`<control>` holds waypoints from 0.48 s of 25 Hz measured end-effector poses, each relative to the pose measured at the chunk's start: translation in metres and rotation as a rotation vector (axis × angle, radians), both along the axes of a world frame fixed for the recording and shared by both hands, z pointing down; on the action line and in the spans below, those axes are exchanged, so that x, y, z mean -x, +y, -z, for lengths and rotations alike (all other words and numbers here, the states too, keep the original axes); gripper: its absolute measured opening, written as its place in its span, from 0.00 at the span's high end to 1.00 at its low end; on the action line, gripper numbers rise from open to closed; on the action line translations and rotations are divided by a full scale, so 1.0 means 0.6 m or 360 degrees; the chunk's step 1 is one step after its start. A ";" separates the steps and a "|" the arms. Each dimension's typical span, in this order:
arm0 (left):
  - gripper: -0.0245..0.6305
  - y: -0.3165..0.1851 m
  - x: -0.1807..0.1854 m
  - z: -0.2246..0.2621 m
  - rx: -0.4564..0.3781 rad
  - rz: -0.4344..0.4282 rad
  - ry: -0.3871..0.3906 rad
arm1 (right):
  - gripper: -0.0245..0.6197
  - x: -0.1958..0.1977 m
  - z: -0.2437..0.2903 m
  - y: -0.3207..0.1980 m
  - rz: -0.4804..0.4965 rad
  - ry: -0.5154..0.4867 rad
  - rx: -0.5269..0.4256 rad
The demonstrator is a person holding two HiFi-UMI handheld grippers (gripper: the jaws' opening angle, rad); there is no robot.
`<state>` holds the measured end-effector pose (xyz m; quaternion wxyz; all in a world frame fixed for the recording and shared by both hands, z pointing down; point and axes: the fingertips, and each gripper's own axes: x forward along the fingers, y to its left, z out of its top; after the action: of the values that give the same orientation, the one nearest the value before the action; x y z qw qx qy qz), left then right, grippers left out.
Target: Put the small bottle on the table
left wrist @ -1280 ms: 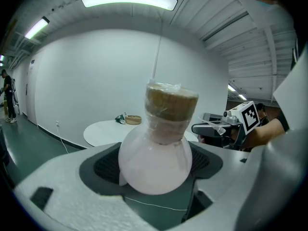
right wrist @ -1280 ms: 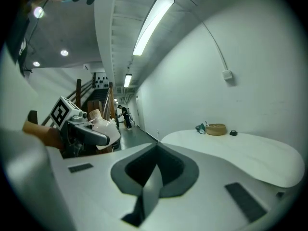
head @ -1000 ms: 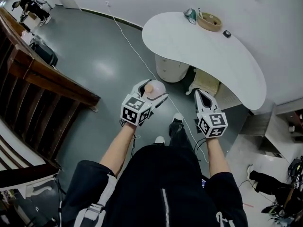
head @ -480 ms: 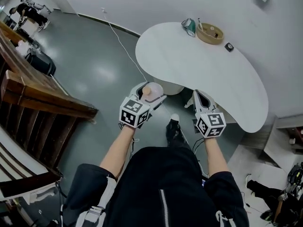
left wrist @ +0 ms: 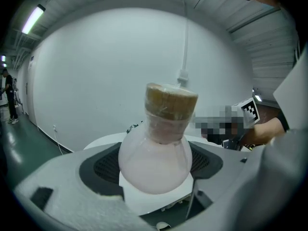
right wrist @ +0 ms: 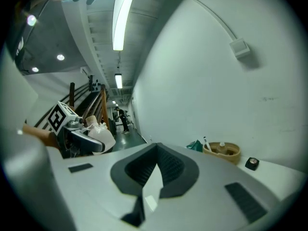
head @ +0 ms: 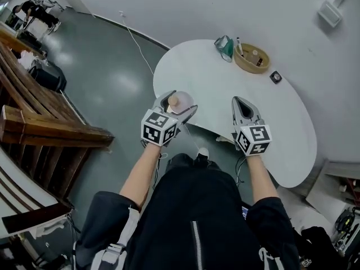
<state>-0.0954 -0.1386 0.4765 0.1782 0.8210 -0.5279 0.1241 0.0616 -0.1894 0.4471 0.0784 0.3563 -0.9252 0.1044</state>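
Observation:
The small bottle (head: pixel 181 102) is a round, pale pink flask with a cork stopper (left wrist: pixel 171 100), and my left gripper (head: pixel 175 104) is shut on it. The jaws press on the round belly (left wrist: pixel 156 158) while the neck stands upright. The bottle hangs above the near left edge of the white kidney-shaped table (head: pixel 214 83). My right gripper (head: pixel 242 103) is shut with nothing in it and hovers over the table's near edge. In the right gripper view the jaws (right wrist: pixel 155 170) meet, and the left gripper with the bottle (right wrist: pixel 98 131) shows at the left.
At the table's far edge stand a wooden basket (head: pixel 251 58) with small items, a green object (head: pixel 225 47) and a small black object (head: pixel 275 76). A white wall runs behind the table. A wooden stair rail (head: pixel 39 122) is at the left, and a cable (head: pixel 138 46) lies on the grey floor.
The person has stepped toward the table. Both grippers, earlier over the floor short of it, now hang over its near edge. The bottle stays held in the left gripper.

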 end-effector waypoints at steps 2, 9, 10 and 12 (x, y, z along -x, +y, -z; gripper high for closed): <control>0.35 -0.028 0.002 -0.004 0.0010 -0.0010 -0.0011 | 0.96 0.006 -0.003 -0.025 -0.0002 -0.0008 0.0013; 0.35 -0.105 0.008 -0.040 0.0075 -0.0083 -0.0028 | 0.96 0.015 -0.029 -0.074 -0.0046 0.0010 0.0075; 0.35 -0.112 0.008 -0.049 0.0087 -0.0104 -0.0041 | 0.96 0.014 -0.032 -0.078 -0.0062 0.0014 0.0084; 0.35 -0.122 0.009 -0.070 0.0117 -0.0143 -0.0069 | 0.96 0.012 -0.039 -0.086 -0.0097 0.0018 0.0104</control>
<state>-0.1007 -0.2116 0.5186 0.1911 0.8339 -0.4895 0.1689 0.0542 -0.2409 0.4703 0.0920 0.3821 -0.9096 0.1350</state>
